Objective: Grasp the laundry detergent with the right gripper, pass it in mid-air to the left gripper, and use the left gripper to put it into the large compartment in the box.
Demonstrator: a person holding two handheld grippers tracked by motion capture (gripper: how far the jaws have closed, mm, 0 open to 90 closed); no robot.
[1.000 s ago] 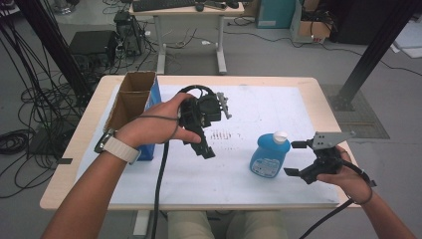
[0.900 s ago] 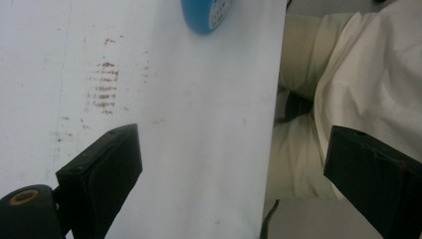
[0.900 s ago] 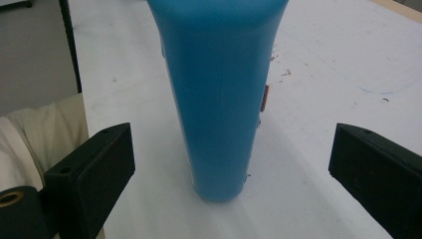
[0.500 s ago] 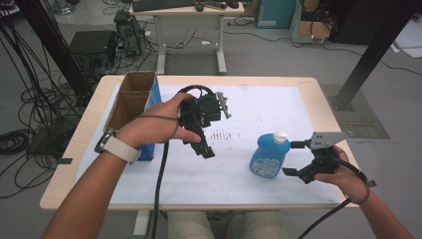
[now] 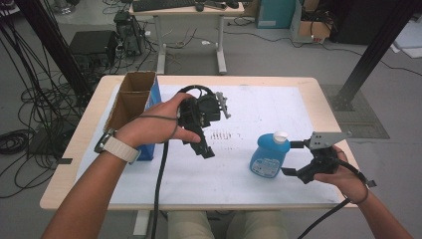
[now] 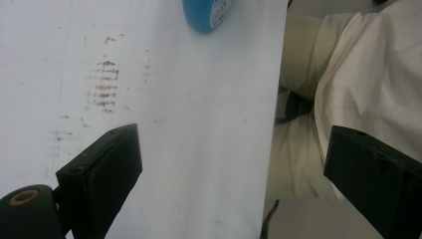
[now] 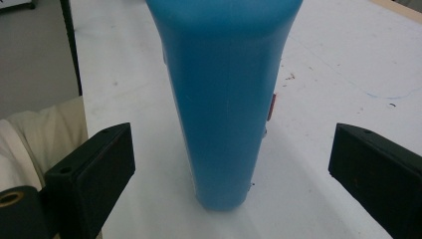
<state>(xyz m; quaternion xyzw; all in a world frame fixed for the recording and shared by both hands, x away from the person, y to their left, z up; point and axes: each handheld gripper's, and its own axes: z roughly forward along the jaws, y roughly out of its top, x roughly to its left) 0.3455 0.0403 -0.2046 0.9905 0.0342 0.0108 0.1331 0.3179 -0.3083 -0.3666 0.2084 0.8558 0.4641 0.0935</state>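
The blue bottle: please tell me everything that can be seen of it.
The blue bottle looks like smooth plastic, with a white cap and a label on its broad side. It stands upright on the white table cover, near the front right. The right gripper is open, its jaws on either side of the narrow edge, not touching it. Contents cannot be seen.

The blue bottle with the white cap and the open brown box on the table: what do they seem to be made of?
The blue bottle with the white cap looks like smooth, opaque plastic: the right gripper view shows an even, slightly glossy moulded surface. The open brown box appears to be matte cardboard, judging by its thin brown walls and folded flaps; one outer side is printed blue.
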